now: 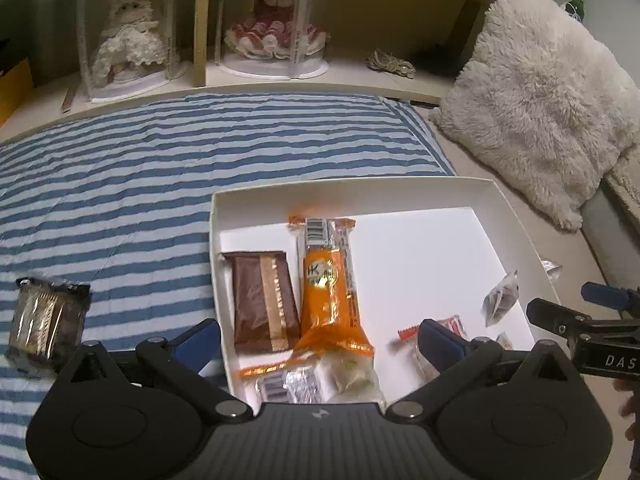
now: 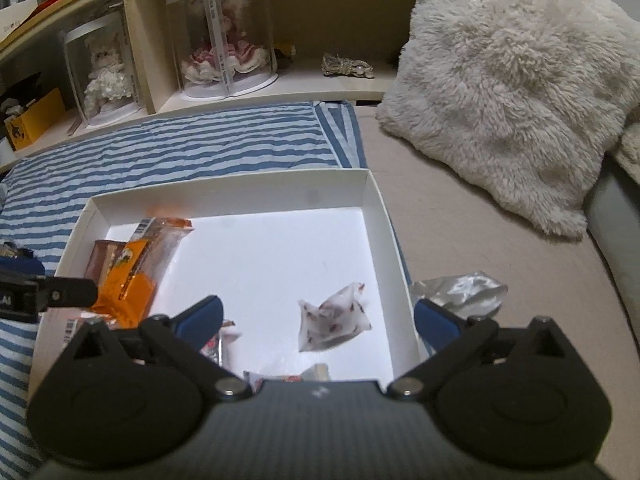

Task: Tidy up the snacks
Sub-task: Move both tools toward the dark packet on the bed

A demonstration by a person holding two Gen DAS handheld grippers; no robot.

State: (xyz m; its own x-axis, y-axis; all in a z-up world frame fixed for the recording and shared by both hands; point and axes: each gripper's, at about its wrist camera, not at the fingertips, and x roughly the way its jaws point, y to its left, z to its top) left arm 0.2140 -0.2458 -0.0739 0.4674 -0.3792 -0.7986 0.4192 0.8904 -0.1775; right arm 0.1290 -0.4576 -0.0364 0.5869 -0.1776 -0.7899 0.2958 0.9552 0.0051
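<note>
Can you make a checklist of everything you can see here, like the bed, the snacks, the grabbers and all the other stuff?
Surface: striped blanket on a bed.
Job's things: white box holds an orange pack, a brown pack and small sweets; a dark pack on the blanket and a silver wrapper beside the box are still outside.
Clutter: nothing seen.
Grippers: left gripper and right gripper both open, holding nothing.
Cables: nothing seen.
Surroundings: fluffy pillow, shelf with two cased dolls.
</note>
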